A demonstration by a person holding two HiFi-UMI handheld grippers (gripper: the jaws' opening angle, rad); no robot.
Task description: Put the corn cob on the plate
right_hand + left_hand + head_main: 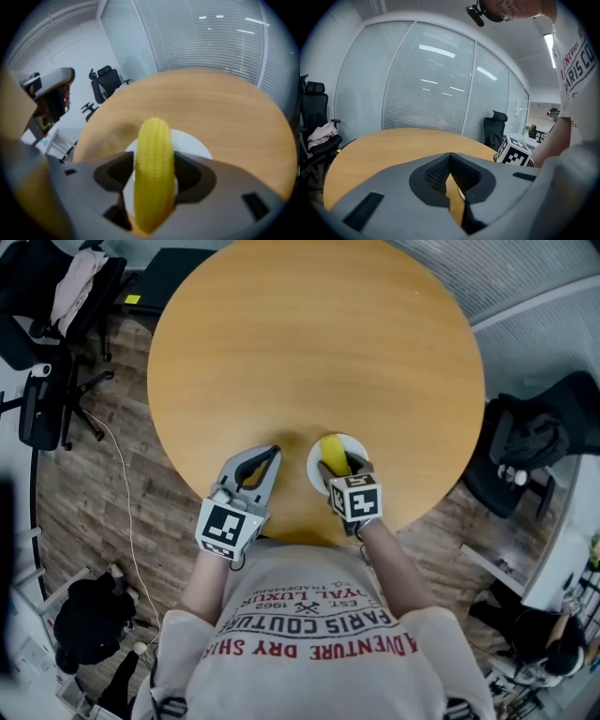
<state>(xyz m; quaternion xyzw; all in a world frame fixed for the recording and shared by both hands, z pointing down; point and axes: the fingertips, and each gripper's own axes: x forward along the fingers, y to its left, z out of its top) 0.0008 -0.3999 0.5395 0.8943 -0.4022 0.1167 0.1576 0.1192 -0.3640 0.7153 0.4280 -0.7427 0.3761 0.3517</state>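
Observation:
A yellow corn cob is held above a small white plate near the front edge of the round wooden table. My right gripper is shut on the cob. In the right gripper view the corn cob stands between the jaws of the right gripper, over the plate. To the left of the plate, my left gripper lies low over the table, shut and holding nothing. The left gripper view shows the left gripper with its jaws together at the tips.
The table's front edge lies right under both grippers, close to the person's body. Black office chairs stand on the floor to the left and to the right. A glass wall with blinds runs behind the table.

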